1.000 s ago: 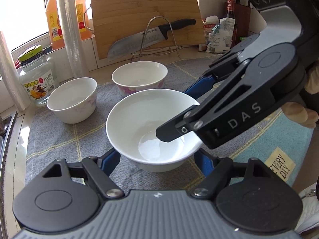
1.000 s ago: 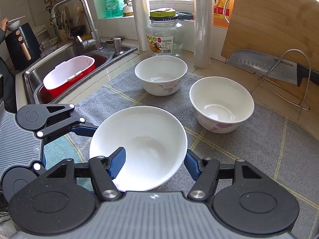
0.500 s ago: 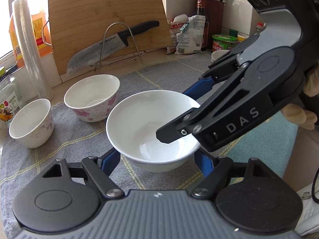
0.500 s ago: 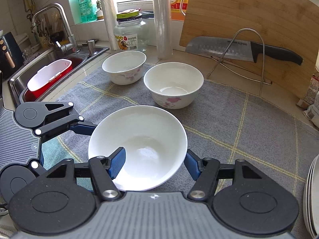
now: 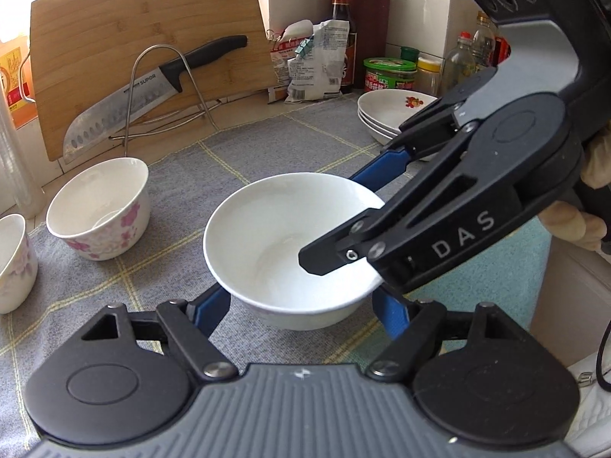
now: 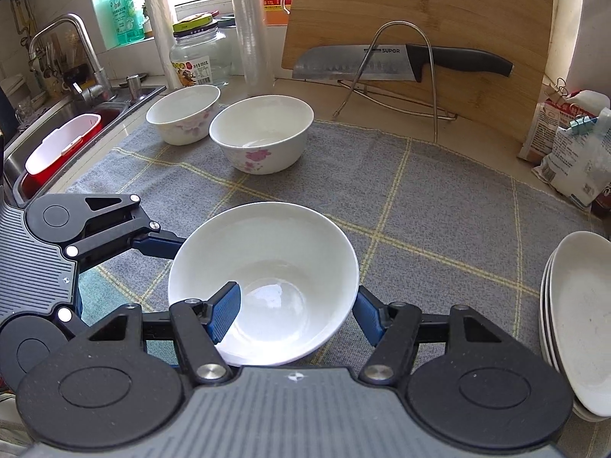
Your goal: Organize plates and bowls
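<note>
A plain white bowl (image 5: 275, 229) (image 6: 267, 252) is held by both grippers over the grey checked mat (image 6: 439, 206); I cannot tell whether it touches the mat. My left gripper (image 5: 299, 309) is shut on its lower sides, one blue pad on each side. My right gripper (image 6: 296, 305) (image 5: 343, 210) grips the rim, with one finger inside the bowl and the other outside. Two flowered bowls (image 6: 263, 133) (image 6: 183, 114) stand at the back left. A stack of white plates (image 6: 580, 324) (image 5: 393, 114) sits on the right.
A bamboo cutting board (image 6: 420, 11) leans on the back wall behind a knife (image 6: 401, 61) on a wire rack. A sink (image 6: 65, 133) with a red and white tub lies far left. Jars, bottles and bags (image 5: 317, 65) line the back.
Both grippers have carried the white bowl to the right along the counter. The flowered bowls have slid left in both views, and the plate stack has come into view on the right.
</note>
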Available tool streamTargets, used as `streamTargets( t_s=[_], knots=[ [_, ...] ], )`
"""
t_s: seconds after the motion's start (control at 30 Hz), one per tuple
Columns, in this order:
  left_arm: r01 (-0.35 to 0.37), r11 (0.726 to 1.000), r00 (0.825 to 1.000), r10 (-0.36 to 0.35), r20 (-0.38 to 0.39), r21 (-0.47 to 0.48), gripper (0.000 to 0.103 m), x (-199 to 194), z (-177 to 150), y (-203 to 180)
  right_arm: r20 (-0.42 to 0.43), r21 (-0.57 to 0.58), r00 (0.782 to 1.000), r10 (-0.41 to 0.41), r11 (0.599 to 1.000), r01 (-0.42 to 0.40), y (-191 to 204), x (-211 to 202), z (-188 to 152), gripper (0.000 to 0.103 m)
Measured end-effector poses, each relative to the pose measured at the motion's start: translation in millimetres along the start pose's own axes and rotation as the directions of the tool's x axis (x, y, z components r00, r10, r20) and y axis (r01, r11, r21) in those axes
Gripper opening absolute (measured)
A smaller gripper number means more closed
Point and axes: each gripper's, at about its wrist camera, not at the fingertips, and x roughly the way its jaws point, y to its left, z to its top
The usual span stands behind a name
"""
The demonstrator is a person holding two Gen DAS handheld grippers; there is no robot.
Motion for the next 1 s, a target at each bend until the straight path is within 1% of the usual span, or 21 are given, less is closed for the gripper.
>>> streamTargets(
  t_s=[0.2,0.43,0.5,0.53,0.6,0.63,0.77,0.83,1.0],
  knots=[
    [0.011,1.0,1.0,-0.011,-0.01,-0.006,0.081,6.3,0.1,-2.4,-0.012,0.008,1.0,-0.003,1.0,0.003,-5.2,1.9,-4.3,0.07],
    [0.015,1.0,1.0,-0.015,-0.012,-0.009,0.081,8.2,-0.5,-1.2,-0.014,0.006,1.0,0.004,1.0,-0.004,-5.0,4.0,-5.6,0.075],
    [0.016,1.0,1.0,-0.016,-0.012,-0.01,0.081,8.9,-0.6,-0.6,-0.013,0.009,1.0,0.01,1.0,-0.01,-5.0,4.3,-5.4,0.078],
    [0.015,1.0,1.0,-0.015,-0.012,-0.007,0.083,9.1,-0.7,-0.9,-0.012,0.011,1.0,0.017,1.0,-0.017,-5.2,4.4,-5.0,0.082],
    [0.016,1.0,1.0,-0.016,-0.009,0.003,0.094,8.1,-1.1,-2.3,0.006,0.01,1.0,0.015,1.0,-0.015,-4.9,2.3,-4.8,0.097],
    [0.016,1.0,1.0,-0.016,0.0,0.004,0.095,6.2,-1.6,-2.5,0.017,0.008,1.0,0.008,1.0,-0.008,-4.5,0.9,-3.9,0.099],
    [0.022,1.0,1.0,-0.022,-0.004,-0.013,0.095,0.6,-4.5,1.2,0.047,0.017,0.999,-0.004,1.0,0.004,-6.5,-3.9,0.6,0.103],
    [0.021,1.0,1.0,-0.021,-0.011,-0.02,0.095,-3.6,-7.4,4.0,0.055,0.019,0.998,-0.015,1.0,0.014,-6.9,-4.8,2.8,0.103],
    [-0.015,0.999,1.0,0.014,-0.018,-0.042,0.096,-20.1,-16.0,13.8,0.072,-0.001,0.997,-0.041,0.999,0.041,-2.7,-5.1,8.3,0.103]
  ],
)
